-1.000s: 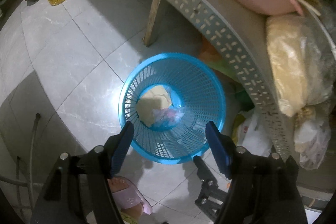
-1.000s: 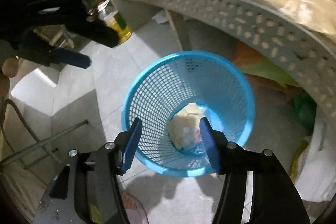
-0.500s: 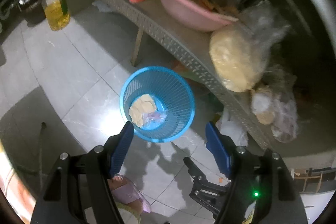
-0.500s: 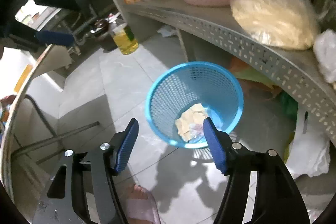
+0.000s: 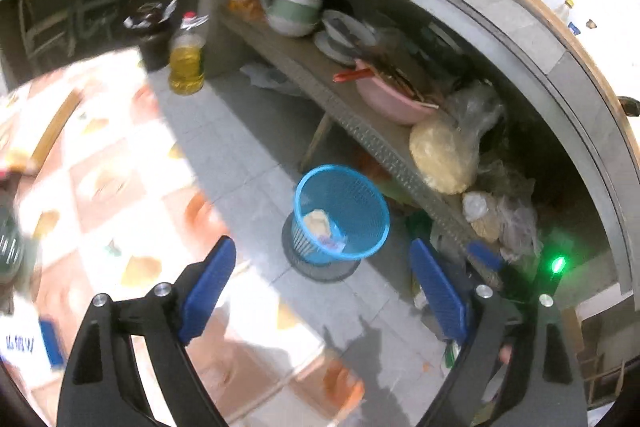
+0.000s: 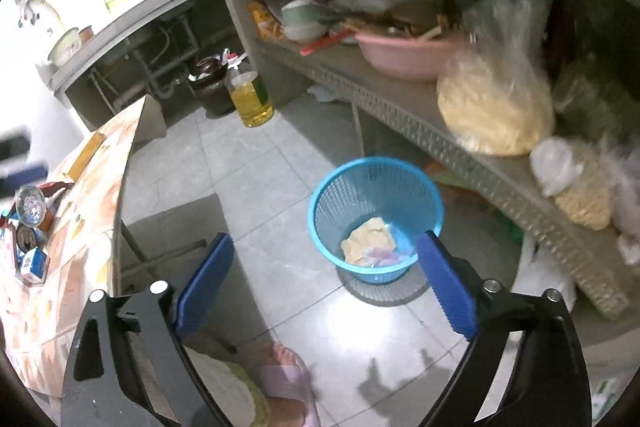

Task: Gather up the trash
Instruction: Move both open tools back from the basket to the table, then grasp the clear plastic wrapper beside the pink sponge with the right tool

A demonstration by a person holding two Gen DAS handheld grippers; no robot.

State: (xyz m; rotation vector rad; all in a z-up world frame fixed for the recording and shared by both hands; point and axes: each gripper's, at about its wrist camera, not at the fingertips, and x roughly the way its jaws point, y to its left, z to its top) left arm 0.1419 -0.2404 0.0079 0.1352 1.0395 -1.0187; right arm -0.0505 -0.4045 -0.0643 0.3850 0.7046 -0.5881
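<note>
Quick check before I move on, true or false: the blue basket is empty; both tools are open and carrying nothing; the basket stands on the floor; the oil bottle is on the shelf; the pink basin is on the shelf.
1. The blue basket is empty. False: crumpled trash lies in its bottom.
2. The left tool and right tool are open and carry nothing. True.
3. The basket stands on the floor. True.
4. The oil bottle is on the shelf. False: it stands on the floor.
5. The pink basin is on the shelf. True.
</note>
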